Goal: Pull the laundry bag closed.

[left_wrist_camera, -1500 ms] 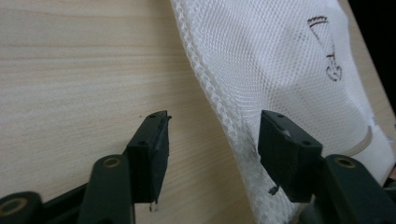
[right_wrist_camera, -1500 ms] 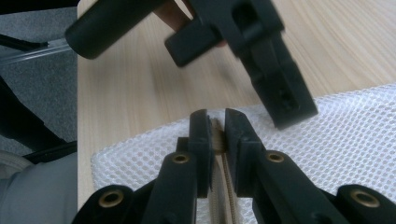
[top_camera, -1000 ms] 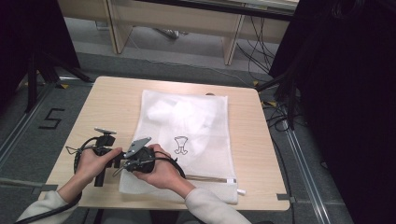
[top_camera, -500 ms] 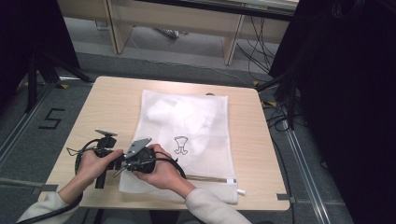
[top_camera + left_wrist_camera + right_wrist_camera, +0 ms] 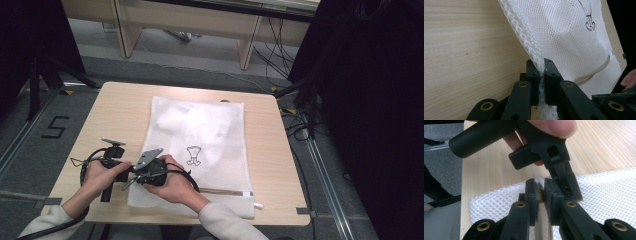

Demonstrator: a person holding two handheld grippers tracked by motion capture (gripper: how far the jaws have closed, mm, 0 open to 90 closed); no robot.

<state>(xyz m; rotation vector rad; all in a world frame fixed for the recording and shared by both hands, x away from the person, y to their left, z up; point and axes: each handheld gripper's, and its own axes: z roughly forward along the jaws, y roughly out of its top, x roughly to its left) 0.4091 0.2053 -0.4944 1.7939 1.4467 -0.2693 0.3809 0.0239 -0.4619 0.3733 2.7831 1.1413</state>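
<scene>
Lying flat across the middle of the light wooden table (image 5: 120,115), a white mesh laundry bag (image 5: 220,150) holds a pale bundle of cloth (image 5: 192,120) in its upper half and carries a small black printed figure (image 5: 193,155) near its centre. A beige zipper strip (image 5: 225,191) runs along the bag's lower edge, toward the bottom of the high view. Both hands meet at the bag's lower left corner. The left hand's black two-jaw gripper (image 5: 131,170) sits left of centre in the lower part of that frame; in the left gripper view its jaws are pressed together on the bag's thick woven edge (image 5: 529,47), the mesh rising from them toward the upper right. The right hand's black two-jaw gripper (image 5: 131,181) lies just beside it. In the right gripper view, its jaws are nearly closed, pinching the mesh at the zipper end, with the left gripper's body (image 5: 544,152) and a thumb (image 5: 554,126) directly above.
</scene>
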